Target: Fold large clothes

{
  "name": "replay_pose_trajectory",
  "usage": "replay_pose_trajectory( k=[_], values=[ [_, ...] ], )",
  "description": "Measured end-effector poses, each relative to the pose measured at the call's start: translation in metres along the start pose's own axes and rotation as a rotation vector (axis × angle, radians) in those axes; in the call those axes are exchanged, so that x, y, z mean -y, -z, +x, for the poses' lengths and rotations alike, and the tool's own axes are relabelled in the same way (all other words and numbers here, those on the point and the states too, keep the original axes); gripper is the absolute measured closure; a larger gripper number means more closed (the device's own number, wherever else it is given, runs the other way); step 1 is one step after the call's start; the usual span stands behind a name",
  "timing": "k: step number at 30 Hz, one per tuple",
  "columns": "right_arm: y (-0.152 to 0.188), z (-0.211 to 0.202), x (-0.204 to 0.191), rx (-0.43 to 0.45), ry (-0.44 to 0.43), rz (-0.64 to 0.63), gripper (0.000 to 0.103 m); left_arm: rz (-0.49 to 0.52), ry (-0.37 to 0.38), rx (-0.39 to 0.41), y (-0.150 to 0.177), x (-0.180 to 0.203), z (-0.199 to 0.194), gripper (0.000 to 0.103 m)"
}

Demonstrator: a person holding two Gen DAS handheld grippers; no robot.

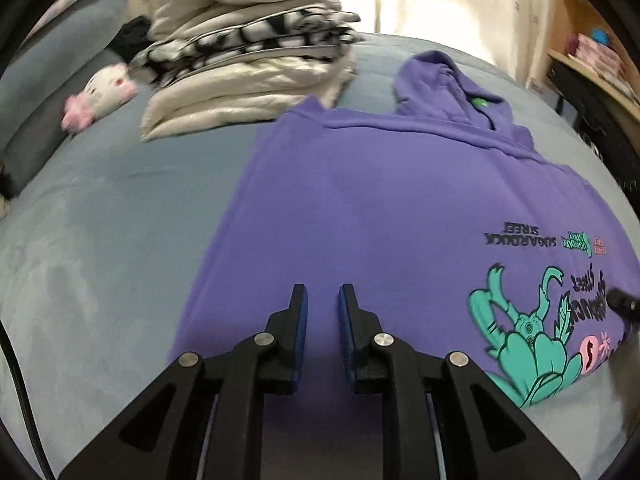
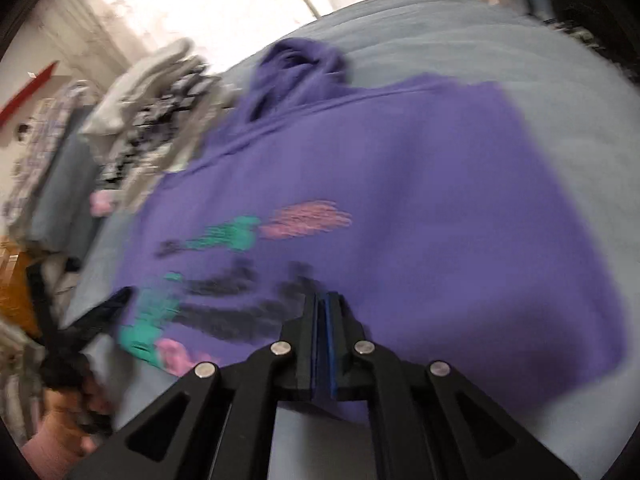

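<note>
The left gripper (image 1: pixel 323 294), a pair of black tongs with blue pads, is seen with a narrow gap between its pads; nothing is held between them, and only purple cloth lies beneath. The right gripper (image 2: pixel 321 300), of the same make, is pressed fully together, pad against pad, and no cloth is seen caught in it.

Under both tongs a purple hooded sweatshirt (image 1: pixel 380 200) is spread flat on a bed covered in pale blue-grey fabric (image 1: pixel 100 240). Its hood (image 1: pixel 440 80) is turned toward the far side of the bed. A teal, pink and black printed design (image 1: pixel 532 340) is shown on the part of the sweatshirt nearest the right gripper; in the right wrist view this print is blurred.

Beyond the sweatshirt's far left corner, a stack of folded clothes (image 1: pixel 248 60), cream with black-and-white patterned layers, is set on the bed, just beside the sweatshirt. Left of the stack a white and pink plush toy (image 1: pixel 104 92) is laid against a grey-blue pillow (image 1: pixel 60 60). In the right wrist view, a person's hand (image 2: pixel 68 420) is glimpsed at the lower left, closed around the left gripper's black handle.
</note>
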State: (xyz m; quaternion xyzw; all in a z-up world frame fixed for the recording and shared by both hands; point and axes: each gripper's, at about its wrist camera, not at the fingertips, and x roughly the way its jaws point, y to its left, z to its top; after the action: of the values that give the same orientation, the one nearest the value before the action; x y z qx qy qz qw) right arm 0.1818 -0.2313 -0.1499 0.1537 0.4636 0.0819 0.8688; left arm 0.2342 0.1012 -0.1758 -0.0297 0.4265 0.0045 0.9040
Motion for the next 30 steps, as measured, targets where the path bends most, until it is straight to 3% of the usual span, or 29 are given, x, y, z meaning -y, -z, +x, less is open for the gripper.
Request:
replay_pose_trajectory(
  k=[4, 7, 11, 17, 20, 24, 30],
  values=[
    [0.003, -0.029, 0.043, 0.072, 0.144, 0.054, 0.103, -0.074, 0.015, -0.010, 0.005, -0.025, -0.004, 0.090],
    [0.006, -0.047, 0.069, 0.104, 0.165, 0.124, 0.103, -0.067, -0.016, -0.009, 0.007, -0.025, -0.005, 0.090],
    [0.012, -0.056, 0.069, 0.126, 0.209, 0.122, 0.103, -0.090, -0.038, -0.020, 0.010, -0.029, -0.008, 0.090],
    [0.016, -0.059, 0.064, 0.131, 0.208, 0.168, 0.098, -0.156, -0.024, -0.041, 0.014, -0.036, -0.020, 0.090],
    [0.021, -0.065, 0.062, 0.130, 0.201, 0.182, 0.094, -0.168, -0.022, -0.051, 0.017, -0.035, -0.027, 0.087],
    [0.026, -0.072, 0.054, 0.130, 0.198, 0.171, 0.085, -0.172, -0.024, -0.042, 0.019, -0.034, -0.041, 0.072],
    [0.033, -0.076, 0.048, 0.110, 0.202, 0.158, 0.081, -0.156, -0.039, -0.042, 0.025, -0.031, -0.056, 0.070]
  ],
)
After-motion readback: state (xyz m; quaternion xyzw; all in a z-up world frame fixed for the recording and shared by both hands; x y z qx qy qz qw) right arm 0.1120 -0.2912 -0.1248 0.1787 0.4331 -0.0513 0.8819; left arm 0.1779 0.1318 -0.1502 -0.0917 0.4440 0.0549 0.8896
